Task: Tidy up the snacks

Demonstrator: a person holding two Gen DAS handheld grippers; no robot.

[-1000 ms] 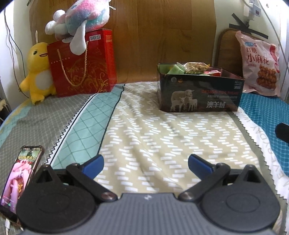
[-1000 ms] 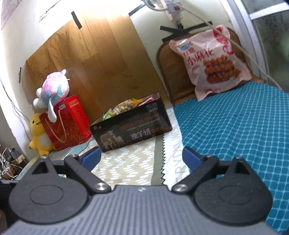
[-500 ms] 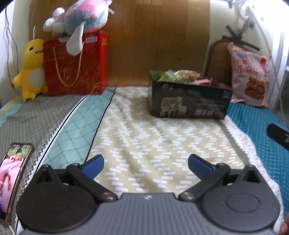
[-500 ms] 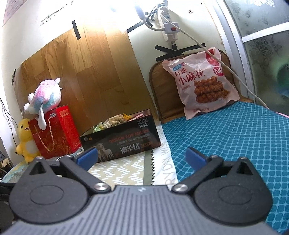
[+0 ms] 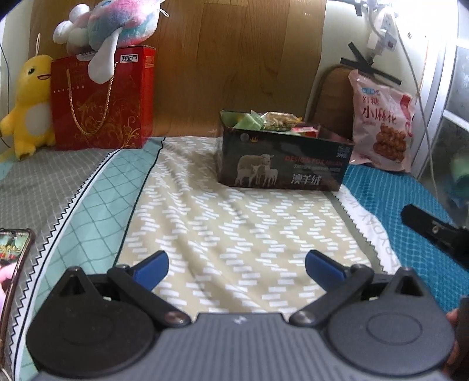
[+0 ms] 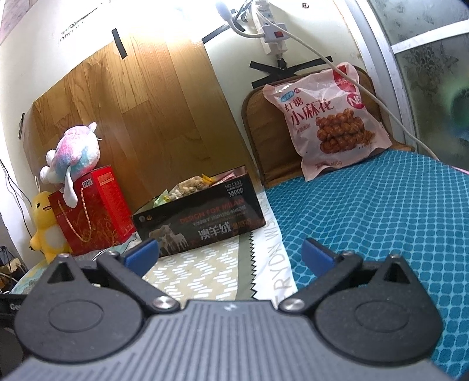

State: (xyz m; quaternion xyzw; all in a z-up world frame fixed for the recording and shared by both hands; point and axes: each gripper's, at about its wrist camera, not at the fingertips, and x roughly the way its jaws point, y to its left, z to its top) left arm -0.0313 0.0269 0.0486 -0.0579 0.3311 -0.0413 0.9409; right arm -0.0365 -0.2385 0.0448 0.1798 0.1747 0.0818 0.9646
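Note:
A dark box with sheep printed on it (image 5: 284,164) stands on the bed near the headboard, filled with several small snack packets (image 5: 275,120). It also shows in the right wrist view (image 6: 202,225). A large pink snack bag (image 5: 381,126) leans upright at the far right, also in the right wrist view (image 6: 325,117). My left gripper (image 5: 236,268) is open and empty, low over the beige bedspread, well short of the box. My right gripper (image 6: 230,253) is open and empty, near the bed's teal part.
A red gift bag (image 5: 102,99) with a plush toy (image 5: 114,26) on top and a yellow duck plush (image 5: 26,102) stand at the back left. A phone (image 5: 11,263) lies at the left edge. The right gripper's body (image 5: 436,231) shows at the right.
Both grippers have tilted up and drawn back a little, so more of the wall and headboard shows. Both stay open and empty. The objects have not moved.

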